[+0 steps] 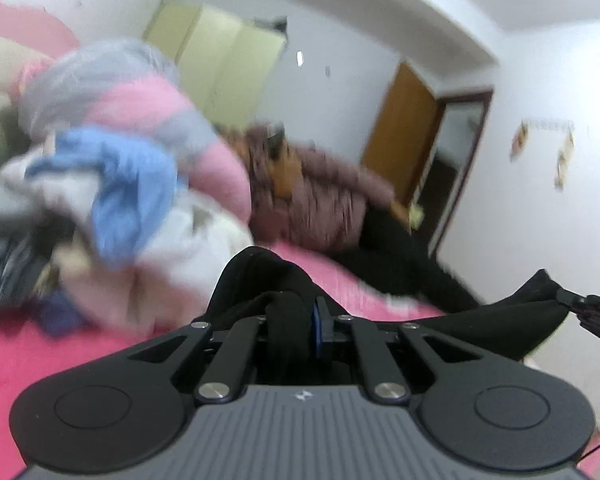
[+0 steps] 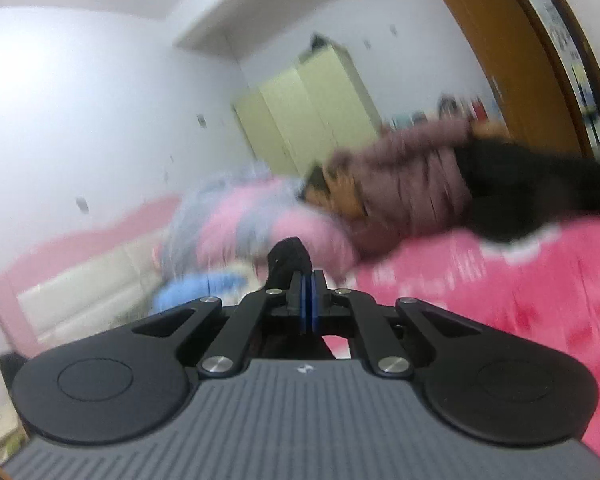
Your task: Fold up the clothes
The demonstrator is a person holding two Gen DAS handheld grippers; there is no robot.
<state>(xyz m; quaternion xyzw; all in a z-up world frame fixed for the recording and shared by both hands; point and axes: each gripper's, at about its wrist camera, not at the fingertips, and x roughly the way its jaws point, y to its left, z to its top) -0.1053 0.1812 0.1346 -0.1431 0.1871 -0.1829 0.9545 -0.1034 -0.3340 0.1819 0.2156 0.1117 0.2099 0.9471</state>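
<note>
Closest to me on the left wrist view, my left gripper (image 1: 300, 320) has its jaws clamped on a thick fold of soft black garment (image 1: 268, 276), the cloth bunched in a rounded hump just ahead of the blue pads. The same black fabric stretches off to the right, where a dark gripper tip (image 1: 592, 308) meets its far corner; I read that as my right gripper, though blur hides the contact.

On the right wrist view, my right gripper (image 2: 309, 304) shows its blue pads pressed together, a thin black corner of cloth poking up just left of them.

Beyond both sets of jaws lies a pink bedspread (image 1: 28, 360), flat and open directly below. Ahead-left of the left jaws sits a blurred heap of clothes (image 1: 120, 184), blue, pink and grey; ahead-right sprawls a quilted mauve jacket (image 1: 320, 200).
</note>
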